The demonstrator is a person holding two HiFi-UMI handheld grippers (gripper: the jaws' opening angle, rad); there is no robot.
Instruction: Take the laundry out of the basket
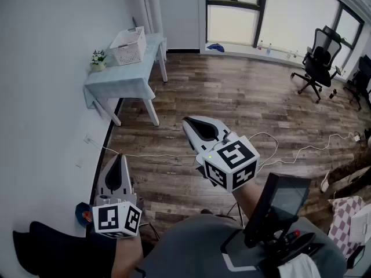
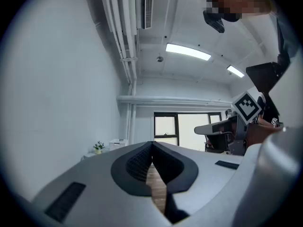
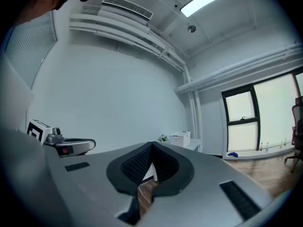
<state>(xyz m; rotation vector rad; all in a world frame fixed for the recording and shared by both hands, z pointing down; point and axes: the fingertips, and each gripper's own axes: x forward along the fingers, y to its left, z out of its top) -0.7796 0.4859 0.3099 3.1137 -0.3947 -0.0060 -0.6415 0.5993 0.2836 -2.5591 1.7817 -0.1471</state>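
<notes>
A white slatted laundry basket [image 1: 129, 46] stands far off on a small table [image 1: 119, 80] with a pale blue cloth, against the left wall. Whatever is inside it is hidden from here. My left gripper [image 1: 119, 157] hangs low at the left, its jaws shut and empty. To its right and higher, my right gripper [image 1: 189, 123] is also shut on nothing. Both are well short of the table. In the left gripper view the jaws [image 2: 152, 144] meet, and the basket [image 2: 118, 143] shows small. In the right gripper view the shut jaws [image 3: 152, 145] point toward the basket [image 3: 181, 137].
A small potted plant [image 1: 98, 58] sits beside the basket on the table. White cables [image 1: 174, 155] trail over the wooden floor. Black office chairs [image 1: 316, 62] stand at the far right by the windows. A dark screen device [image 1: 279, 204] rests at the person's lap, and a checked cloth [image 1: 346, 214] lies lower right.
</notes>
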